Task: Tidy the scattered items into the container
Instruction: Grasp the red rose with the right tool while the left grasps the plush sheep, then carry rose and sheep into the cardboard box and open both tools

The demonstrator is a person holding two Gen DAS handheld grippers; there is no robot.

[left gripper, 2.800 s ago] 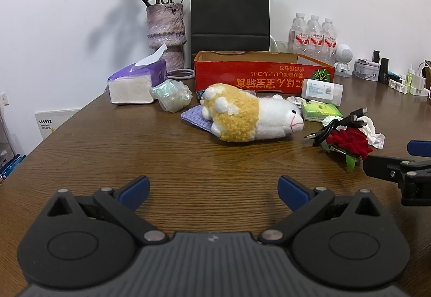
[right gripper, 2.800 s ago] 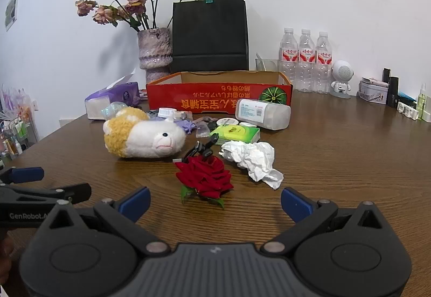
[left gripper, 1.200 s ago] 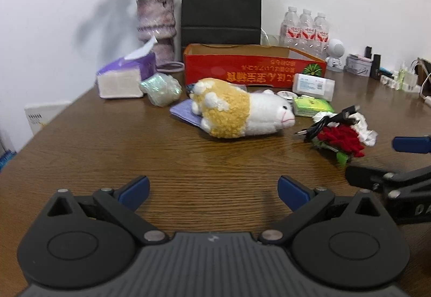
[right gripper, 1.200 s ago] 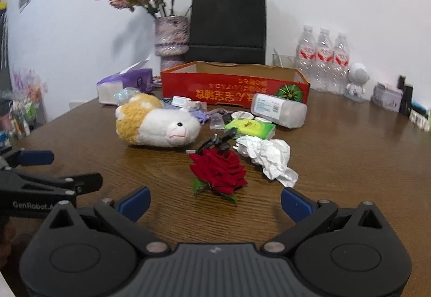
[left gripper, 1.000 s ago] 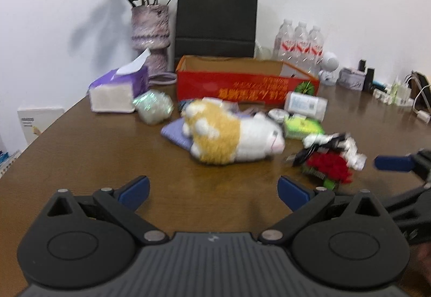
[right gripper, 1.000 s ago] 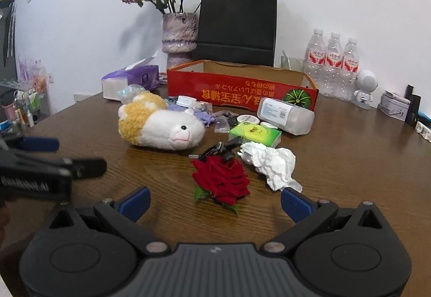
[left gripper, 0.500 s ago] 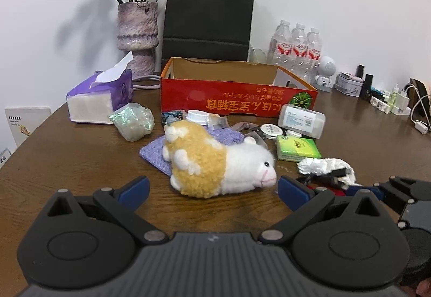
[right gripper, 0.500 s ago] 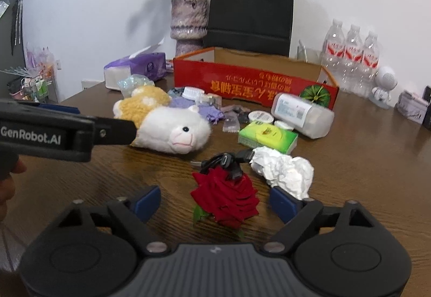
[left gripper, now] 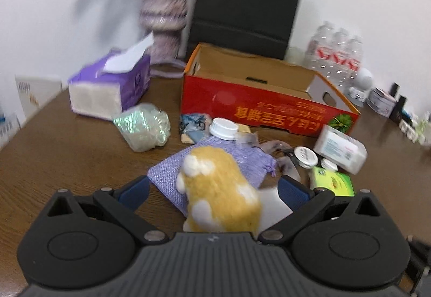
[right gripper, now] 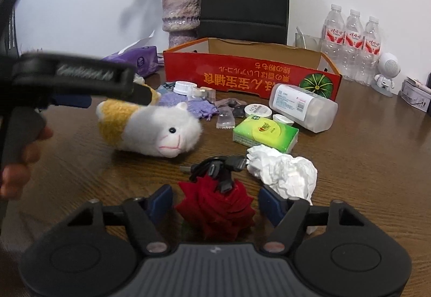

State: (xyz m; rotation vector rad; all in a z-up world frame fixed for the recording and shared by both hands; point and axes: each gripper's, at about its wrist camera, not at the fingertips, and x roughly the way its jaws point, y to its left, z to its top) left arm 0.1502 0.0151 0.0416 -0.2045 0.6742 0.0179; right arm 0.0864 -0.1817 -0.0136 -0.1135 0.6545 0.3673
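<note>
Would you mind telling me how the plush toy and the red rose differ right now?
The plush toy is fluffy, white and yellow; the red rose is dark red and layered. The toy is larger. The toy lies between the left tool's wide jaws; the rose sits between the right tool's closing jaws. Both rest on the table.

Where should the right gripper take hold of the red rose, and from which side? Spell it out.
Grip the red rose across the widest part of its bloom, coming from the near side and slightly above, as the right gripper already does: the bloom sits between its closing jaws. The head is a soft, rounded mass, so light pressure should do. Stay low, since the black cable lies over its far edge.
</note>
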